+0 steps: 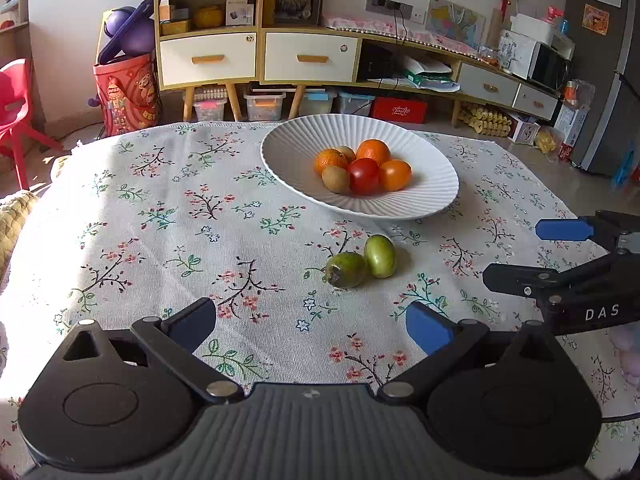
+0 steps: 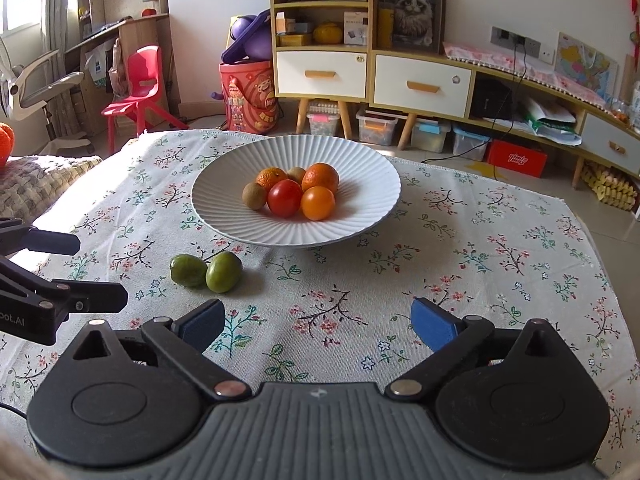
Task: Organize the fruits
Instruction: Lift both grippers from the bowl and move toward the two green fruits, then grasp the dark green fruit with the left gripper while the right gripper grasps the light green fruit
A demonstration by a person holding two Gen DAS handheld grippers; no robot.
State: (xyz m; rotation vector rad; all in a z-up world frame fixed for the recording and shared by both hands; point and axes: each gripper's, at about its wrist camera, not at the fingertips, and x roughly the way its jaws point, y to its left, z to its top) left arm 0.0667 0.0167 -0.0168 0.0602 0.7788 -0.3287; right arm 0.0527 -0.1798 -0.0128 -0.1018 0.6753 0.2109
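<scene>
Two green fruits (image 1: 360, 262), bowl (image 1: 432, 200) holding six fruits

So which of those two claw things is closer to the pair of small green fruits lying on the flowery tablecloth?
Left, narrowly. The green fruits lie just ahead of the left gripper, slightly right; from the right gripper they sit farther off, ahead-left.

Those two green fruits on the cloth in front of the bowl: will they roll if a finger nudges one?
Probably. The two green fruits look smooth and egg-shaped, so a nudge may roll one, though the woven tablecloth should slow it. They touch, so pushing one likely shifts both.
</scene>
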